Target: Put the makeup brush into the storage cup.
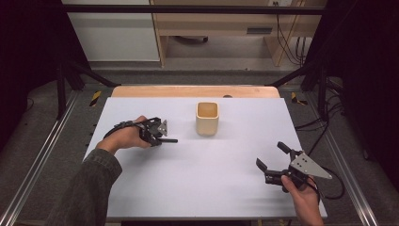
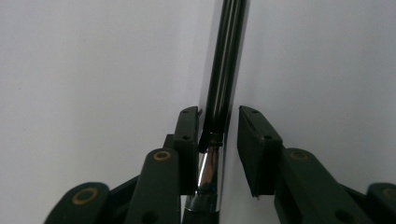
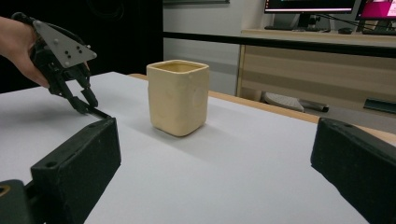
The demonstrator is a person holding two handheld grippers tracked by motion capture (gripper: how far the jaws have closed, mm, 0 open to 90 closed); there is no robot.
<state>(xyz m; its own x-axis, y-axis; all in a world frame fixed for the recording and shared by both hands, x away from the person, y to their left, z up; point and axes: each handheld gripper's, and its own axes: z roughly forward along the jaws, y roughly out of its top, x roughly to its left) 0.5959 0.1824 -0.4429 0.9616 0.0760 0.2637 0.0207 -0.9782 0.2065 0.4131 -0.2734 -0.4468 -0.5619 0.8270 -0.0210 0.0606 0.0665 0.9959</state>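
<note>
A slim black pen (image 1: 170,140) with a chrome band lies on the white table. In the left gripper view the pen (image 2: 227,60) runs up between the jaws. My left gripper (image 2: 218,114) straddles it low on the table: one pad (image 2: 187,140) touches the pen and a narrow gap remains at the other pad. In the high view the left gripper (image 1: 159,137) sits left of a cream square cup (image 1: 207,117). My right gripper (image 1: 270,154) is at the front right, open and holding nothing. It faces the cup (image 3: 178,96) and the left gripper (image 3: 88,105).
The white table sheet (image 1: 197,179) ends at a wooden strip (image 1: 188,91) at the far edge. Black frame posts stand at both sides. Beyond the table are a desk and cables (image 1: 287,42). The cup stands upright, alone at centre back.
</note>
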